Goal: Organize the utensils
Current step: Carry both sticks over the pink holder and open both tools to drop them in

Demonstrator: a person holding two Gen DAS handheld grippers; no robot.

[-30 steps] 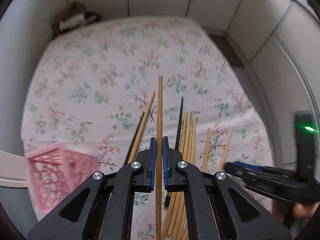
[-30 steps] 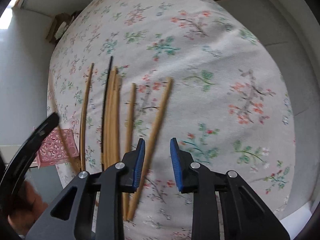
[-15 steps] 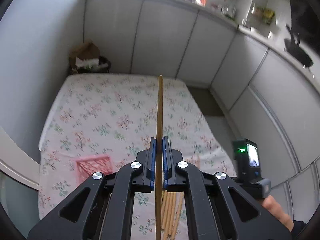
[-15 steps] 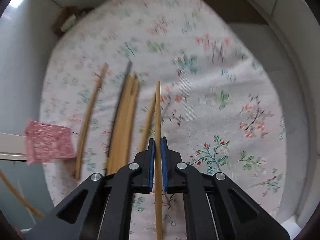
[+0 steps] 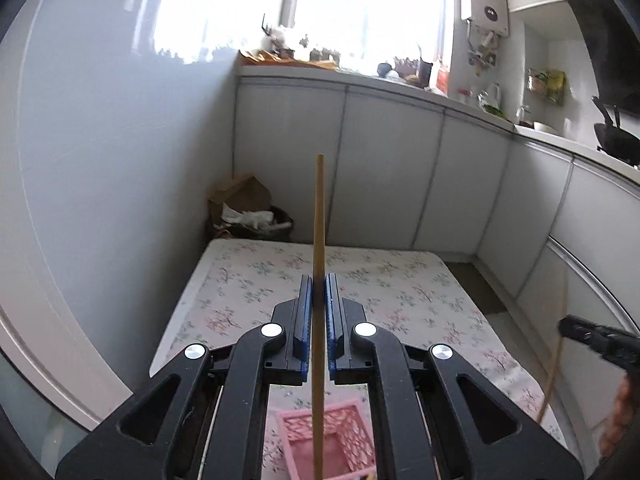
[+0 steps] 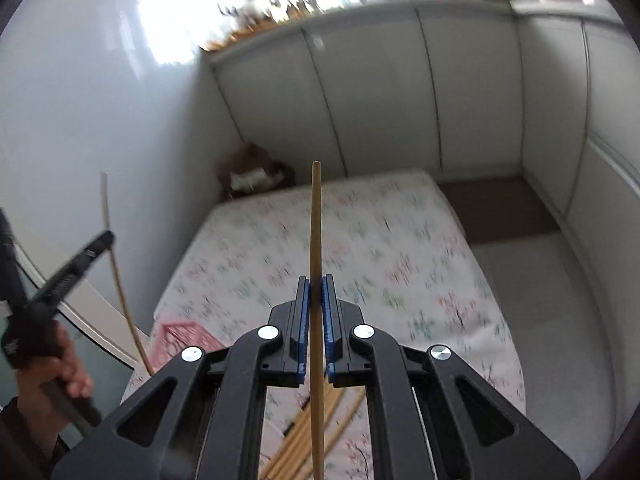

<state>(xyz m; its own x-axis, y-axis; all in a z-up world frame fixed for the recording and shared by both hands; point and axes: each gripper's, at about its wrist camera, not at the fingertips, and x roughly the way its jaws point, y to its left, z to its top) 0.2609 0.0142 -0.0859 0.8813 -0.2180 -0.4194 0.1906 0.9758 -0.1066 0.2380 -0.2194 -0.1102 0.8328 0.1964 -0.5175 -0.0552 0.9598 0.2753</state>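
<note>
We have one chopstick per gripper: left gripper has its jaws clamped on a chopstick, right gripper has its jaws clamped on another chopstick, both sticks held mid-shaft and running straight out along the fingers. Pink basket sits on the floral cloth right under the left stick's lower end; in the right view it's off to the left. Remaining chopsticks lie in a loose bunch on the cloth below the right gripper (that view is motion-blurred, count unclear). To do the drop well we bring each lower tip over the basket opening, keep the stick near vertical, lower until the tip is inside the rim, then release; left goes first since it's already lined up, right waits to the side so the sticks don't cross
</note>
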